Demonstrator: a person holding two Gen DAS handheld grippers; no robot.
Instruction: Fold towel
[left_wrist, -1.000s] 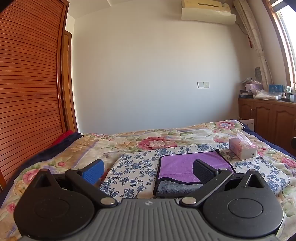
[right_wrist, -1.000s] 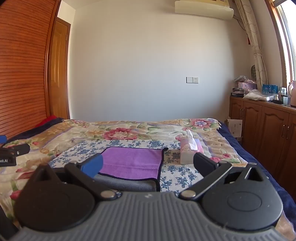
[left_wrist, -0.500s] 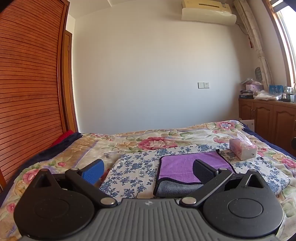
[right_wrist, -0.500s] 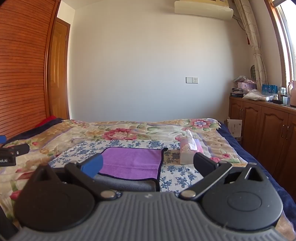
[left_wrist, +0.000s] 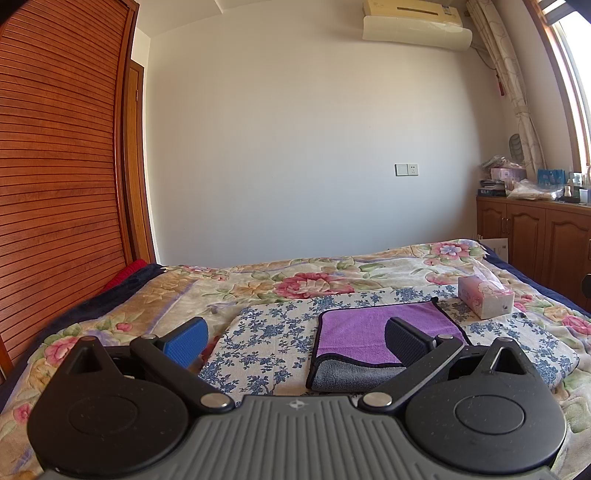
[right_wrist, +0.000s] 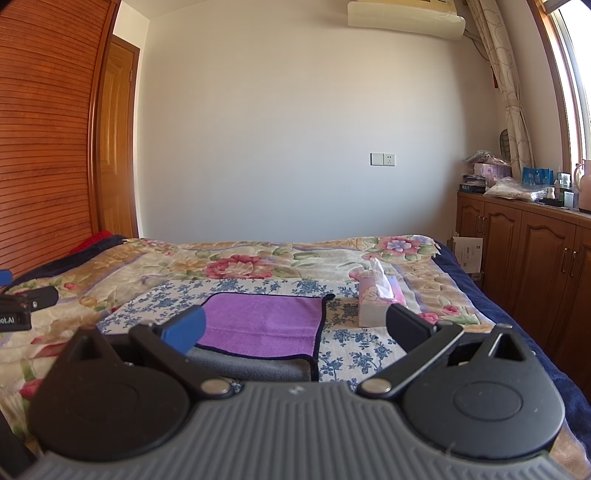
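Both hand-held grippers, left gripper (left_wrist: 295, 338) and right gripper (right_wrist: 295, 326), hang spread wide and empty just short of the towel (right_wrist: 258, 325), which lies half-folded, purple over grey, on a blue-flowered cloth (left_wrist: 266, 332). Folding looks mid-way; the next move likely calls for pinching its near corners. Right of the towel stands a tissue box (right_wrist: 376, 304); beyond, the floral bedspread (right_wrist: 277, 258), then the bare wall (left_wrist: 314, 147).

The only legible lettering is white characters reading roughly "ooLAI", cut off at the frame's left edge, on a black device (right_wrist: 14, 319) lying on the bed (right_wrist: 424, 291); nothing else reads.
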